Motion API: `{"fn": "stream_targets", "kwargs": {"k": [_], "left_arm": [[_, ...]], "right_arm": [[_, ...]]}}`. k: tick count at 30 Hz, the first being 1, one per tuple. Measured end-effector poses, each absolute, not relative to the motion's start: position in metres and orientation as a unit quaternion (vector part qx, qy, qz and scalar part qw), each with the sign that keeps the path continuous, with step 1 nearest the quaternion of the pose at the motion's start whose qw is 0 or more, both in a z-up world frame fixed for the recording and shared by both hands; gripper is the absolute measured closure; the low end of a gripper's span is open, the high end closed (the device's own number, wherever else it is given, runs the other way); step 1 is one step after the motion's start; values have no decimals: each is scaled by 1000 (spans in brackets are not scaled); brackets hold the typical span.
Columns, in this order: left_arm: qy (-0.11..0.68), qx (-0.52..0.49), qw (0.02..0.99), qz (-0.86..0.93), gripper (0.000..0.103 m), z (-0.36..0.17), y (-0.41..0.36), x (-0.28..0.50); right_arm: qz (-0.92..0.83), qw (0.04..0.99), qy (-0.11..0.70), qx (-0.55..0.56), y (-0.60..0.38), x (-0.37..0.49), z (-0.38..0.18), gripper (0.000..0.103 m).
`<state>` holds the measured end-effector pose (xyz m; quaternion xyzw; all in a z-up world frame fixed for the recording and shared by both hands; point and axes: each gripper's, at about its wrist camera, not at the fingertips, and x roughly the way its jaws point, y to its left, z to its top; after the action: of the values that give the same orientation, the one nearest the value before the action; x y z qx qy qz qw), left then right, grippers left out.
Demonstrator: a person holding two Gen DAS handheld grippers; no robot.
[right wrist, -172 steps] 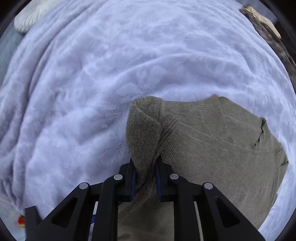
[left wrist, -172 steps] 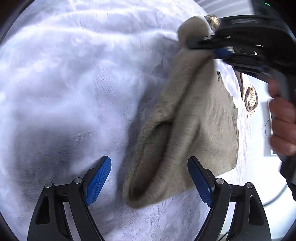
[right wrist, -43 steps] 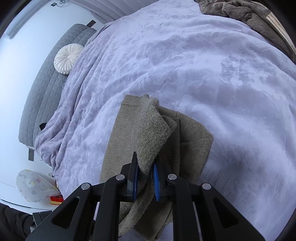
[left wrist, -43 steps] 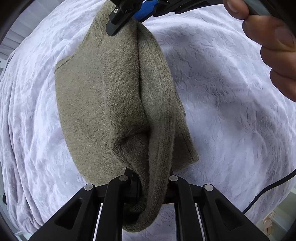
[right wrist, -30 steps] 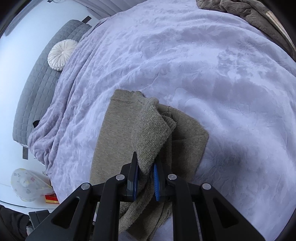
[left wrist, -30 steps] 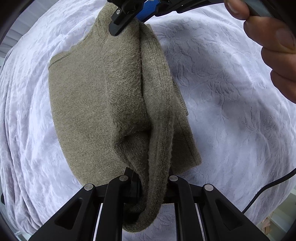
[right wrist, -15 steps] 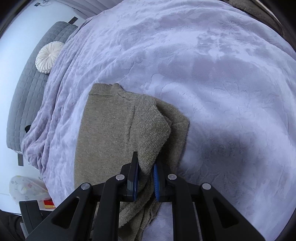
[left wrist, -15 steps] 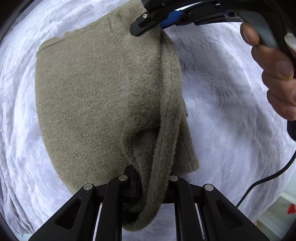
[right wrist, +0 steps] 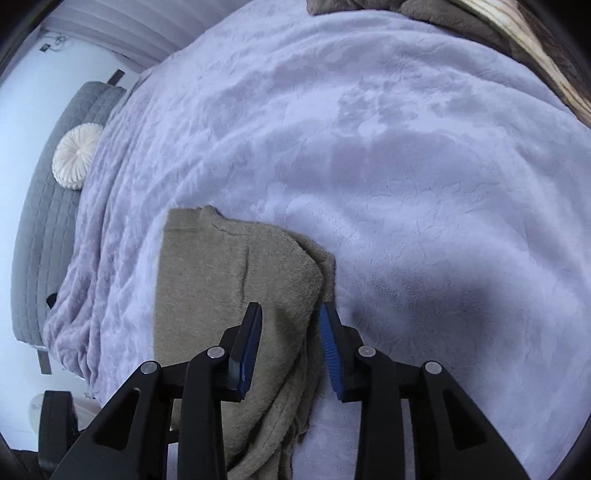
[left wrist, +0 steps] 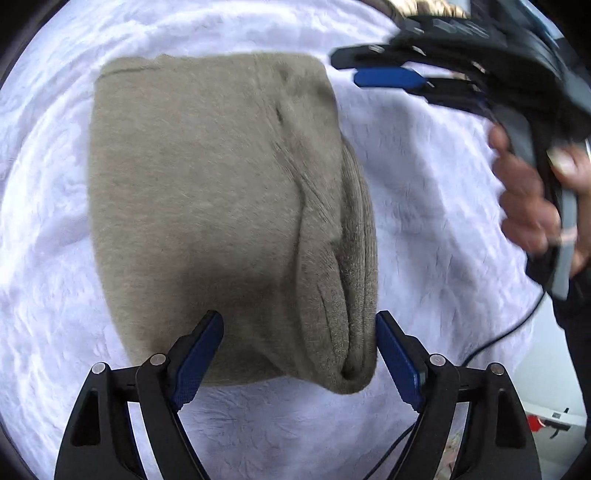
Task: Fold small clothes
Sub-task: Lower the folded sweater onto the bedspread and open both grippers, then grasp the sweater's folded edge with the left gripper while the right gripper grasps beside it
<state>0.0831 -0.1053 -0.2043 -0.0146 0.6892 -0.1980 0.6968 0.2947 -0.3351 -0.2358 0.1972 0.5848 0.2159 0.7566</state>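
On lilac blanket (left wrist: pixel 424 192), unlabelled sweater (left wrist: pixel 207 192)

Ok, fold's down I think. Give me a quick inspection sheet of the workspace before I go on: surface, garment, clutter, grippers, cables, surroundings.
Surface: lavender plush blanket spread over a bed.
Job's things: olive knit garment lies folded flat on the blanket, its doubled edge on the right in the left wrist view.
Clutter: brown fabric heap at the far edge.
Grippers: left gripper has just been opening, pads clear of the knit; right gripper also just opening, released, with a hand on its handle.
Cables: one dark cable trailing off the bed.
Surroundings: grey quilted headboard, round white cushion.
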Motion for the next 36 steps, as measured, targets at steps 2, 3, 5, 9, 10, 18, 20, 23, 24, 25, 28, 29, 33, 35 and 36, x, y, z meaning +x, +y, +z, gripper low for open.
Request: {"fn": "stream_targets", "kwargs": {"k": [2,3,5,9,10,18,20,23,24,25,28,29,33,35,36], "left_arm": [[681,-47,699,-214,19,-197,-89,88],[677,-62,698,-227,19,-194,-82,89],[670,-70,695,-251,19,-185,-77,88],[674,-6,706,-218,19,-187,-72,84],[679,3,705,-205,19,-192,-76,82],[686,45,709,-157,19,-217,-51,69],[682,50,715,-147,19,-217,-44,61],[684,64,714,-133,19,-222,-36,60],[685,71,714,-129,19,-225,-33,59],[686,75,713,-127,19,-228,-33,58],[691,89,708,-117,19,-238,-23,54],[693,92,706,-114,19,-242,-21,53],[700,93,699,-112,19,-254,-11,48],[694,90,705,-116,19,-253,-7,46],[690,87,708,-121,19,-250,-4,45]], "right_arm": [[259,747,579,199,-321,283,-222,67],[277,740,580,198,-313,278,-219,67],[305,729,585,183,-293,270,-218,67],[297,706,626,147,-268,259,-248,67],[279,704,639,134,-268,257,-259,67],[245,721,639,108,-278,234,-250,67],[263,720,631,116,-273,223,-240,65],[276,713,630,139,-267,206,-234,63],[276,709,631,150,-266,202,-235,63],[277,705,632,164,-265,198,-238,63],[264,692,645,190,-261,188,-254,63],[245,692,654,183,-259,188,-264,63],[185,694,673,176,-272,180,-287,71],[185,702,667,167,-271,175,-277,70],[191,706,663,158,-268,172,-271,68]]}}
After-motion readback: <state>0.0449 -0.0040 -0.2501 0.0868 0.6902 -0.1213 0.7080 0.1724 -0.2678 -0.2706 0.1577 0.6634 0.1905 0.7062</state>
